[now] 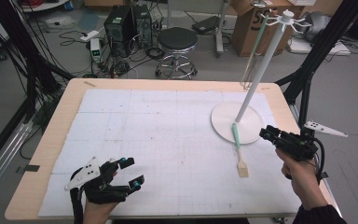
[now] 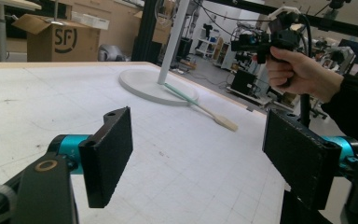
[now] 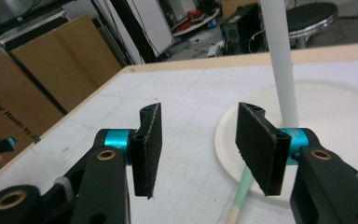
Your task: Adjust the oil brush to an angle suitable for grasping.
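A white stand with a round base (image 1: pixel 223 122) and a tall leaning pole (image 1: pixel 261 70) rises at the table's far right; a green-handled utensil (image 1: pixel 257 42) hangs from its top hooks. A spatula (image 1: pixel 238 149) with a green handle and pale flat head lies with its handle end on the base's near rim and its head toward me. My right gripper (image 1: pixel 266 134) hovers just right of that handle, open, with nothing between its jaws (image 3: pixel 198 144); the green handle (image 3: pixel 243 189) lies below them, and the pole (image 3: pixel 279 60) stands beyond. My left gripper (image 1: pixel 133 172) rests open and empty at the near left (image 2: pixel 198 158).
A white gridded mat (image 1: pixel 158 140) covers the wooden table (image 1: pixel 70 93). Beyond the far edge stand a black stool (image 1: pixel 177 44), a computer tower (image 1: pixel 121 25) and a cardboard box (image 1: pixel 256 23). Black frame posts (image 1: pixel 317 56) rise at the right.
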Tool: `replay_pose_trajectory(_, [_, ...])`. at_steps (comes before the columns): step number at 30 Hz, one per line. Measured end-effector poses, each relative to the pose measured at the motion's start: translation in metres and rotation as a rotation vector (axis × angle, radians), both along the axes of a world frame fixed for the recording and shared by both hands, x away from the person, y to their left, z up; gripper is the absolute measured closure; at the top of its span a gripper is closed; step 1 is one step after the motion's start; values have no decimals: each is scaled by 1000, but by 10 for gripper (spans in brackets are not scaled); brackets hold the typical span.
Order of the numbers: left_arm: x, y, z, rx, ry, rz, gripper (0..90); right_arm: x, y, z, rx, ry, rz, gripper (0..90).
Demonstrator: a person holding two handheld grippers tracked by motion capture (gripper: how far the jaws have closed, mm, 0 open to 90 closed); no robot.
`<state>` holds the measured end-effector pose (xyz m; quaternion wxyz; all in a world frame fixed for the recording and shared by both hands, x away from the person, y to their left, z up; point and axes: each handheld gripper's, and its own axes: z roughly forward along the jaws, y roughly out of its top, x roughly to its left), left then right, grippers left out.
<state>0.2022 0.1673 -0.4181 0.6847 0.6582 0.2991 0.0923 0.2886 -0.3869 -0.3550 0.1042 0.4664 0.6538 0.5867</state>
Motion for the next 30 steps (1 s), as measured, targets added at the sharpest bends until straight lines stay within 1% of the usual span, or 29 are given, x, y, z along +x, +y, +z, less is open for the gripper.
replay_pose_trajectory(1, [0,0,0,6,1,-2,249,1,1,-2,-6,8,6,520])
replay_pose_trajectory(2, [0,0,0,3,1,-2,249,1,1,-4,-2,5,7,532])
replay_pose_trajectory(4, [0,-1,0,2,2,-6,249,1,3,-9,-2,23,11,538])
replay_pose_trajectory(7, [1,-1,0,3,3,-5,249,3,6,-16,-3,36,16,545])
replay_pose_trajectory(9, [1,-1,0,3,3,-5,249,4,8,-22,-2,62,22,538])
replay_pose_trajectory(12, [1,-1,0,4,2,-6,249,5,13,-29,-2,85,27,538])
replay_pose_trajectory(13, [1,-1,0,4,2,-6,249,6,14,-32,-8,86,32,539])
replay_pose_trajectory(14, [1,-1,0,4,2,-6,249,6,17,-35,-10,97,36,543])
replay_pose_trajectory(18, [1,0,0,3,1,-4,249,8,24,-41,-20,113,55,555])
replay_pose_trajectory(26, [0,1,0,1,0,-2,249,9,30,-47,-37,116,69,549])
replay_pose_trajectory(27, [0,1,0,0,1,-3,249,9,31,-49,-41,127,69,549])
replay_pose_trajectory(29, [1,0,0,2,0,-5,249,10,34,-53,-62,133,73,557])
replay_pose_trajectory(30, [0,0,0,1,0,-2,249,10,36,-56,-70,146,77,567])
